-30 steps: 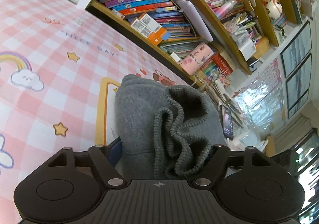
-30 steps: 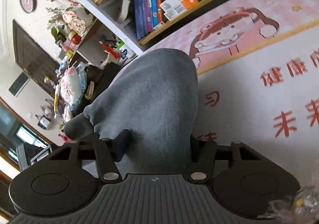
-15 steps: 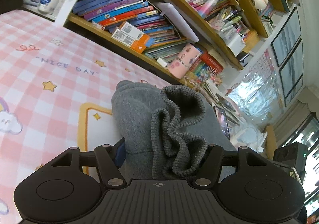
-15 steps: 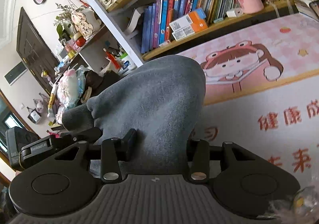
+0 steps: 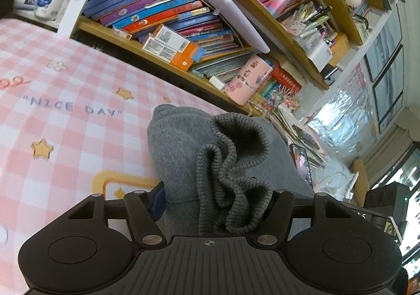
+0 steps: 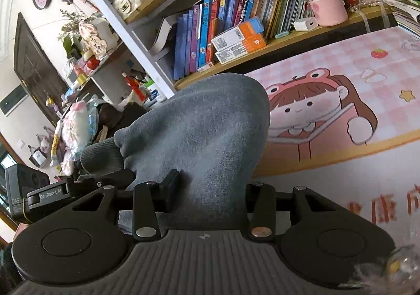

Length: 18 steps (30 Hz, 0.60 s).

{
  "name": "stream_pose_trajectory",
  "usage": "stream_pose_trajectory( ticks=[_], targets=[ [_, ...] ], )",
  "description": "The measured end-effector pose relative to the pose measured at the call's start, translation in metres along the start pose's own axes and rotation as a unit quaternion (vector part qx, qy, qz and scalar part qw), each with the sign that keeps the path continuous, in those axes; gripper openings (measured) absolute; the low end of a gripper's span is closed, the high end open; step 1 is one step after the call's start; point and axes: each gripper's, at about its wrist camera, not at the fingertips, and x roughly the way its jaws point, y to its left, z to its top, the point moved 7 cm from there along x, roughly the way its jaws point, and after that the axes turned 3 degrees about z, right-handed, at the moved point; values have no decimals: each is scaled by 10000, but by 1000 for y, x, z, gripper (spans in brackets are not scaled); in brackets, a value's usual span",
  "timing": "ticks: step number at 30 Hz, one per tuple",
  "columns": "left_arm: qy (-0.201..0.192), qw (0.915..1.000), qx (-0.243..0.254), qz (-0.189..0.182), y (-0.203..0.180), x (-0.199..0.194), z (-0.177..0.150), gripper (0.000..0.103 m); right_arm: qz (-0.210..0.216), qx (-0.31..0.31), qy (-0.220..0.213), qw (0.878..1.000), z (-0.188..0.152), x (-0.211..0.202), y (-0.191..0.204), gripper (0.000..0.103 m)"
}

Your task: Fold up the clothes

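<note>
A grey sweatshirt is lifted off the pink mat and hangs between my two grippers. My left gripper is shut on a bunch of its cloth, and the ribbed hem is gathered in folds between the fingers. In the right wrist view the same sweatshirt bulges up in a smooth hump. My right gripper is shut on it, and the cloth hides most of the pads. A ribbed cuff pokes out at the left, beside the casing of the left gripper.
A crowded bookshelf runs along the mat's far edge, with a pink cup on its lowest board. A phone lies to the right of the sweatshirt. The mat's cartoon-girl print lies right of the cloth, and cluttered shelves stand at the left.
Both grippers have risen and moved toward the bookshelf with the sweatshirt still held. The right jaws have narrowed a little on the cloth.
</note>
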Motion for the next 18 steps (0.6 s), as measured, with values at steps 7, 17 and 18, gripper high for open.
stream_pose_trajectory(
  ticks=[7,17,18],
  targets=[
    [58,10000,4,39,10,25,26,63,-43,-40,-5,10000,28,23,-9,40],
    [-44,9999,69,151,29,58,66,63,-36,-18,4,10000,67,66,-25,40],
    [-66,9998,56,163,31,62,70,63,-33,-16,-1,10000,72,70,-27,40]
  ],
)
